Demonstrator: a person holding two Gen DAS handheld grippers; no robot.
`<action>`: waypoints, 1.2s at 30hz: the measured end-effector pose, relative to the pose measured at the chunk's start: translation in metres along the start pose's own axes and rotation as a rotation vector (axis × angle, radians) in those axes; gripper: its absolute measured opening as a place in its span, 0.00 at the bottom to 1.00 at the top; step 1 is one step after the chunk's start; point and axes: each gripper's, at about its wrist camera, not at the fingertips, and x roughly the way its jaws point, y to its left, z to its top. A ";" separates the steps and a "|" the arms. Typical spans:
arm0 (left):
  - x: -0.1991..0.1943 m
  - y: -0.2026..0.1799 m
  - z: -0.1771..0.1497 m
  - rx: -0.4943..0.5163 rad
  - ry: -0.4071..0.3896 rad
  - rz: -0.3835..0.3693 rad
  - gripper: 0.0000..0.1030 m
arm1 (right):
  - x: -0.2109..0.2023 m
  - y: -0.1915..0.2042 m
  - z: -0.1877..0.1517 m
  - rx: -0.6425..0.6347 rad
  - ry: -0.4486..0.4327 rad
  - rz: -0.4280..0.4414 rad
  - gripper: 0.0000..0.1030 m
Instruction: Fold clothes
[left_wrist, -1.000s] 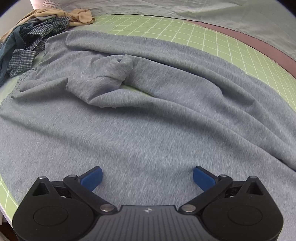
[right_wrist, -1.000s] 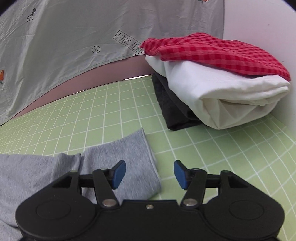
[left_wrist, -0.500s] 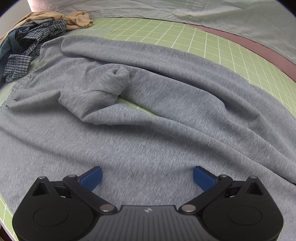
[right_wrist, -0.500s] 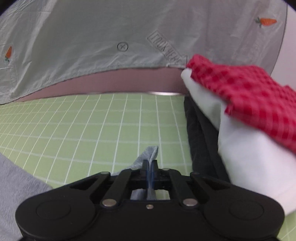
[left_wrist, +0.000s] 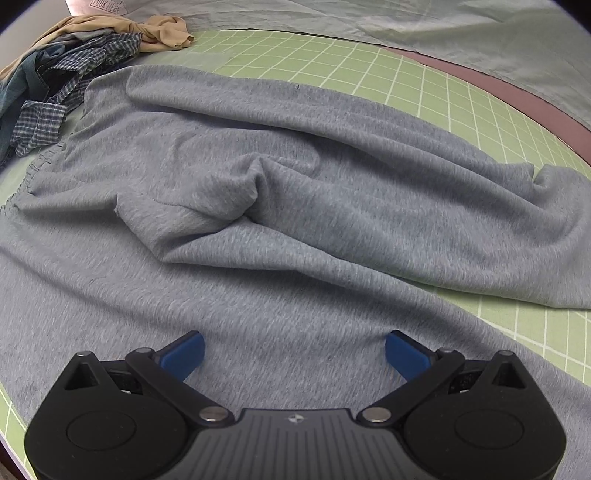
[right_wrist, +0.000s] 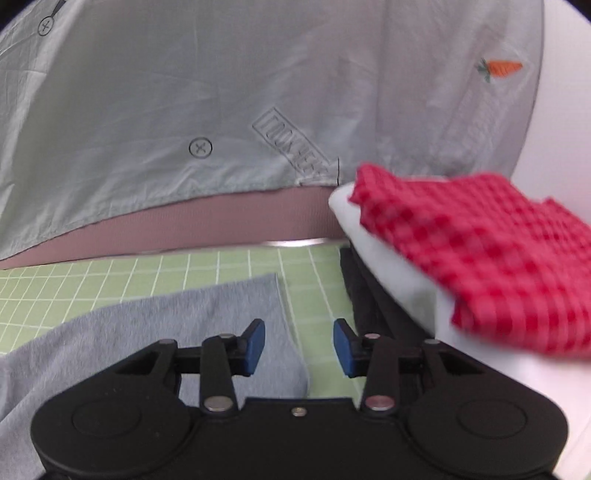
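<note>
Reading "LOOK HERE" mirrored on the sheet (right_wrist: 221, 110); both claws, left (left_wrist: 293, 356) and right (right_wrist: 299, 347), spread empty over the grey shirt (left_wrist: 295, 206).

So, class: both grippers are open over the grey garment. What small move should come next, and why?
Probably close the left gripper on the grey garment beneath it and draw it flat. The cloth lies bunched in ridges mid-mat, not ready to fold. The right gripper is open, holding nothing, over the sleeve end.
</note>
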 end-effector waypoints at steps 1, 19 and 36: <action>0.000 0.000 0.000 -0.003 -0.002 0.001 1.00 | -0.001 -0.003 -0.009 0.056 0.037 0.019 0.42; 0.000 0.000 0.001 -0.009 -0.011 0.004 1.00 | 0.000 0.055 -0.029 -0.022 0.046 0.043 0.00; -0.001 0.001 -0.001 -0.006 -0.026 0.002 1.00 | -0.014 0.072 -0.047 0.079 0.065 0.295 0.28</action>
